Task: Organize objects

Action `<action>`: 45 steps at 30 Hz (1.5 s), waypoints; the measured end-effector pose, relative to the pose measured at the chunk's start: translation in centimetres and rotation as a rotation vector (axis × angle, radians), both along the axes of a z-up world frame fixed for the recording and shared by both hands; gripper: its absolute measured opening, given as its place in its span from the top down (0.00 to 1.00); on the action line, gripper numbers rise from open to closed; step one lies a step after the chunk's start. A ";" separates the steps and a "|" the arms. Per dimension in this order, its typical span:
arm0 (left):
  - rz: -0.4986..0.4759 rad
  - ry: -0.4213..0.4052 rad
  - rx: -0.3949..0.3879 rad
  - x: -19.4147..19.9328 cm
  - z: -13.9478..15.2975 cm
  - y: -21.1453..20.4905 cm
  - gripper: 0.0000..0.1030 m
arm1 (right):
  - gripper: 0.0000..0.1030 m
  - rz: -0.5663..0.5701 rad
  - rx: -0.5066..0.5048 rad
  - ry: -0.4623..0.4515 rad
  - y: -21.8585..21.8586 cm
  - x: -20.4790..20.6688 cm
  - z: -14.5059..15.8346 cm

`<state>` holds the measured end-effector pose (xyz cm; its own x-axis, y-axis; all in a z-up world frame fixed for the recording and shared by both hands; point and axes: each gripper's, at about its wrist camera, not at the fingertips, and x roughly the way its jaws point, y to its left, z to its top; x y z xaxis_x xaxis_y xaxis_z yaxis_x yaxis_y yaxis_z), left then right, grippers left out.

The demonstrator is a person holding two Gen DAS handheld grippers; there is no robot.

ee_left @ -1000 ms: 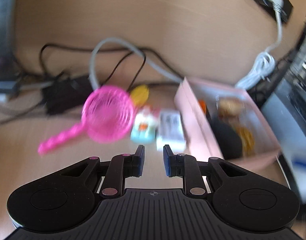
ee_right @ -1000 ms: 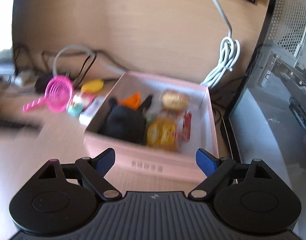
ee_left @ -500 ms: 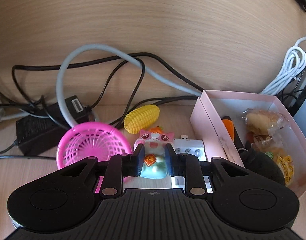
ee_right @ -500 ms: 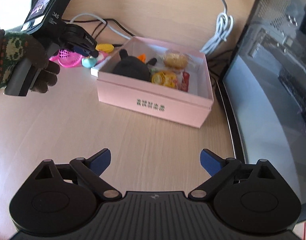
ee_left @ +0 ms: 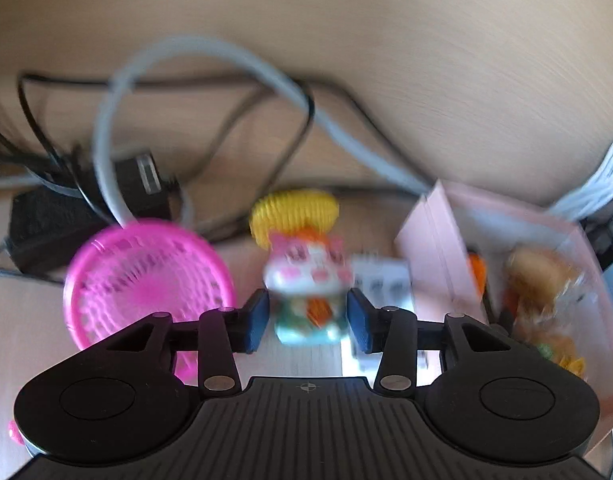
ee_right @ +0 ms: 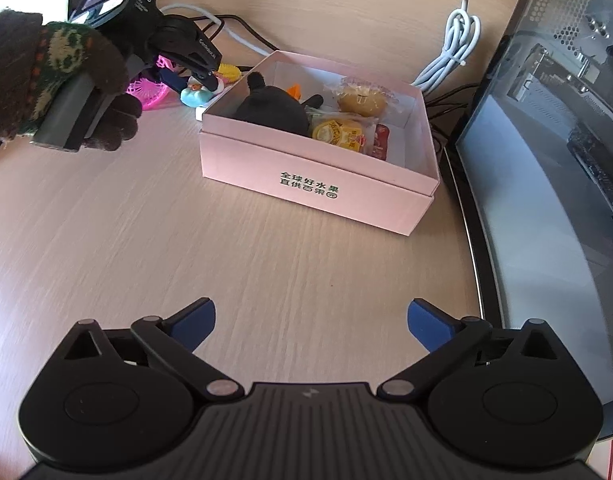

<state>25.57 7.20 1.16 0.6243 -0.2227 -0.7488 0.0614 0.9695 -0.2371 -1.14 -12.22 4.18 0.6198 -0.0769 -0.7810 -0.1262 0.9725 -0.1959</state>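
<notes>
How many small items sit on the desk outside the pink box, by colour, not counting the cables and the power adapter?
Pink: 1, the strainer
Yellow: 1, the toy corn
White: 1, the white block
Mixed colours: 1, the cat figure
Total: 4

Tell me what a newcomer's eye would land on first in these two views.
The open pink box in mid-desk, holding a black plush and wrapped snacks, draws the eye first. Left of it lies a bright pink basket, with a small cartoon figurine beside it. The left gripper straddles that figurine, its jaws opening and not pressing on it, while the right gripper hangs wide open over bare desk.
</notes>
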 end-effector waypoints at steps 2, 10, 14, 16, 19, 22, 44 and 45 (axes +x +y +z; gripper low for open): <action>-0.013 -0.012 0.042 -0.1 0.0 -0.6 0.56 | 0.00 0.004 -0.005 0.002 -0.2 0.0 0.0; 0.005 0.026 -0.012 -3.8 0.8 0.8 0.61 | 0.00 -0.005 0.009 0.011 -1.9 1.5 -0.6; -0.010 0.021 -0.042 -8.6 1.3 2.3 0.61 | 0.00 0.028 0.032 0.003 -1.2 3.4 -0.7; 0.000 0.030 -0.064 -11.1 1.4 3.5 0.61 | 0.00 0.061 0.032 -0.016 -0.1 4.7 -0.6; 0.034 0.035 -0.070 -13.9 2.0 6.1 0.61 | 0.00 0.111 0.040 -0.061 2.1 6.2 0.1; 0.080 0.024 -0.054 -15.5 2.8 8.3 0.61 | 0.00 0.178 0.032 -0.144 5.2 7.1 0.9; 0.164 0.008 -0.096 -20.2 3.7 21.7 0.61 | 0.34 -0.033 0.131 -0.059 15.3 30.3 -0.7; 0.165 0.010 -0.100 -20.4 3.6 21.8 0.61 | 0.34 -0.033 0.129 -0.055 15.4 30.5 -1.0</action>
